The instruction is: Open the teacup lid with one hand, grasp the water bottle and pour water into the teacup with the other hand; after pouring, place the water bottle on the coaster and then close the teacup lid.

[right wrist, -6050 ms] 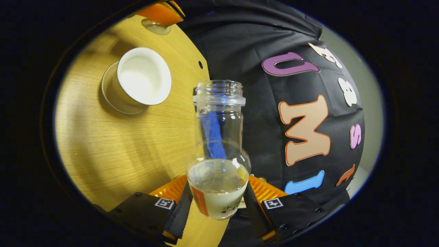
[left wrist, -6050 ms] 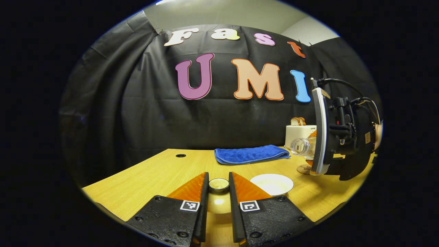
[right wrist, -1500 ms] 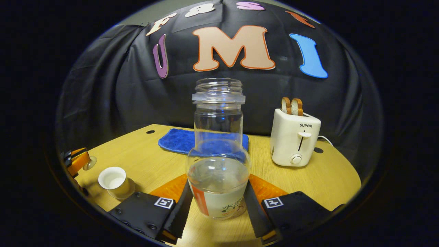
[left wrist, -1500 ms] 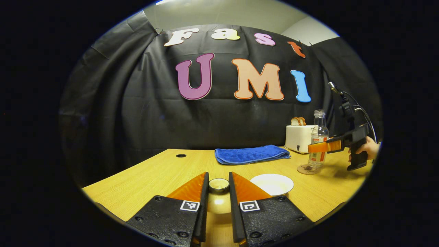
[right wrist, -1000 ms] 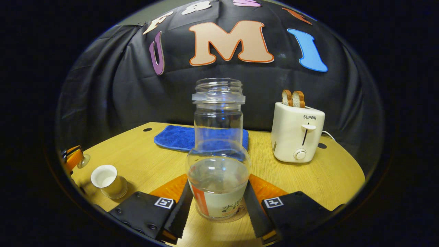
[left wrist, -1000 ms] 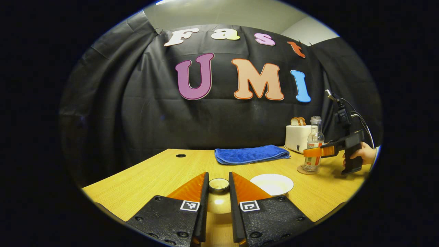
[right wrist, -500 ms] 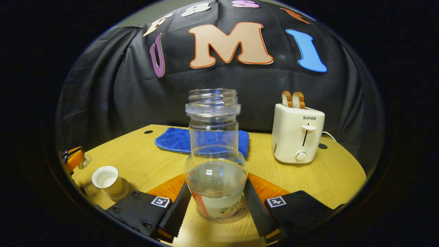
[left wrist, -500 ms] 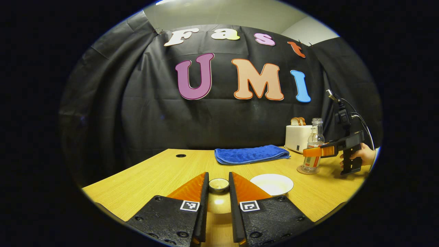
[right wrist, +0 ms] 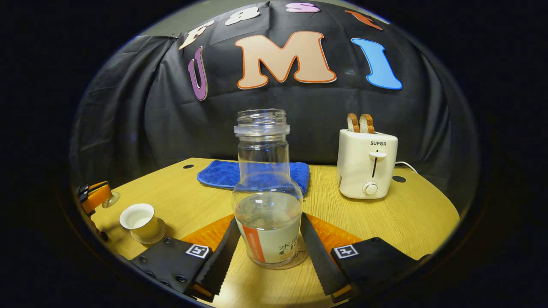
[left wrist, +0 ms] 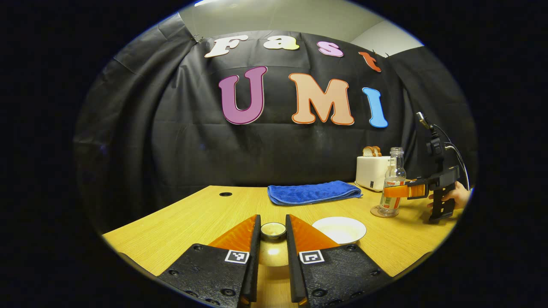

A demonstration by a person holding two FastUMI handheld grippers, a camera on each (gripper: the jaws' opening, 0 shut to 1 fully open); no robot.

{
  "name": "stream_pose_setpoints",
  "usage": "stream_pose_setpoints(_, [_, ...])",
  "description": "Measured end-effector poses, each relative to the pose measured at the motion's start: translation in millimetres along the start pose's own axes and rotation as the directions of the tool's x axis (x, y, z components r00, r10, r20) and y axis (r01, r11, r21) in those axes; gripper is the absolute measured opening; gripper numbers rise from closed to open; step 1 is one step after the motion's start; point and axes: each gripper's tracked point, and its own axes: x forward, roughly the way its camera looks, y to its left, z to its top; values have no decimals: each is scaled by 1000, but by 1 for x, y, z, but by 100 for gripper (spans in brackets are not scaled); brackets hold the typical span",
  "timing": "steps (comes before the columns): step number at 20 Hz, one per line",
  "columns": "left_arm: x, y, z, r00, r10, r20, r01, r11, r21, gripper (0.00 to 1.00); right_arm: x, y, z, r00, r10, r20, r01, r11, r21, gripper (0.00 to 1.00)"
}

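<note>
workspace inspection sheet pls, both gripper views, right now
surface: wooden table, round holes near its back edge
job's things: water bottle upright on the coaster, part full, no cap; teacup open on its saucer; teacup lid held off the cup
clutter: blue towel; white toaster with two bread slices
grippers: left gripper shut on the lid; right gripper open, fingers either side of the bottle with gaps
cables: black cable on the right gripper; toaster cord behind it
surroundings: black cloth wall
</note>
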Motion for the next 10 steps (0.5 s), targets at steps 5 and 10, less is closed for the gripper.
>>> stream_pose_setpoints(5, [1,-1,-1,1000,-9,0,9,1000,0,28,-13,-2,-1,1000,-4,22,5,1000,-16,89])
stream_pose_setpoints(10, [4,-6,1,1000,-28,3,28,1000,-1,28,-27,-1,-8,999,-3,36,3,1000,-14,86])
